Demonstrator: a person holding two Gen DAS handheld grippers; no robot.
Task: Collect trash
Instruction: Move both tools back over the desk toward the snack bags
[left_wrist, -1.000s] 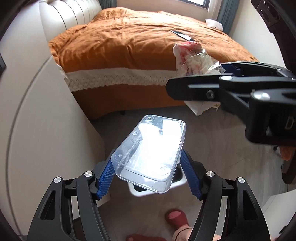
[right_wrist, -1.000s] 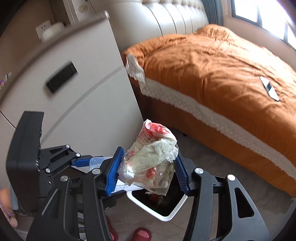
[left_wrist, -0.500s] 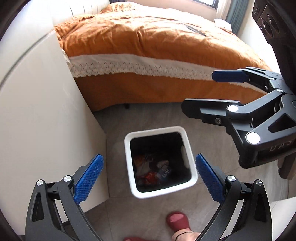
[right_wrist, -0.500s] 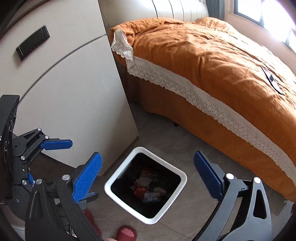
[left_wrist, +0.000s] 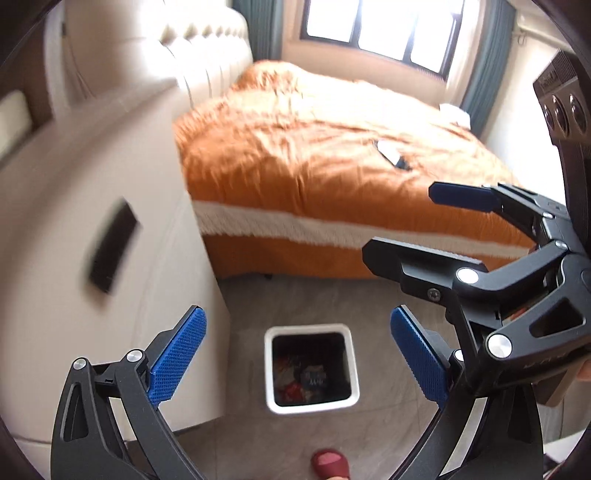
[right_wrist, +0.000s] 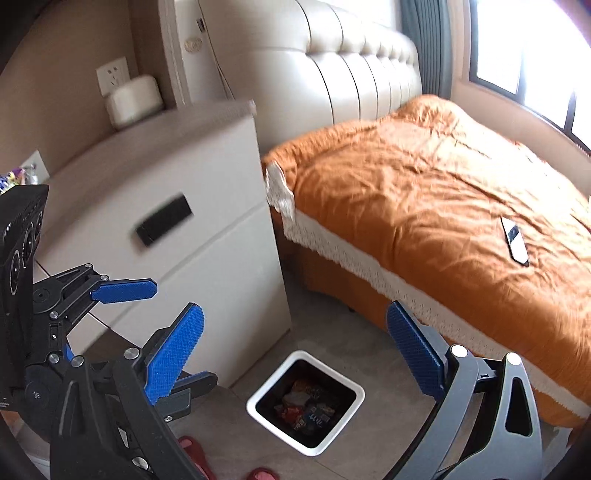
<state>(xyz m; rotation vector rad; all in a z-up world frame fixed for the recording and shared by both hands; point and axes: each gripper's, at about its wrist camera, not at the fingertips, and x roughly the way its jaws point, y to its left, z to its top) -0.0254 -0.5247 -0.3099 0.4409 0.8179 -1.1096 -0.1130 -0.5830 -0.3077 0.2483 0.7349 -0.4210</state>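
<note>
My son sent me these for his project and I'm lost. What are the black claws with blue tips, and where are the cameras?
They are two hand-held grippers; a person holds one in each hand, with no robot arm. Each carries a wide-angle camera looking forward along its two fingers.

In the left camera's picture, the left gripper is at the bottom, and the right gripper comes in from the side. The right camera's picture shows the right gripper from behind.

Both are open and hold nothing. Below them on the floor stands a white trash bin with wrappers inside, between a white nightstand and an orange bed with a phone-like device on it.
</note>
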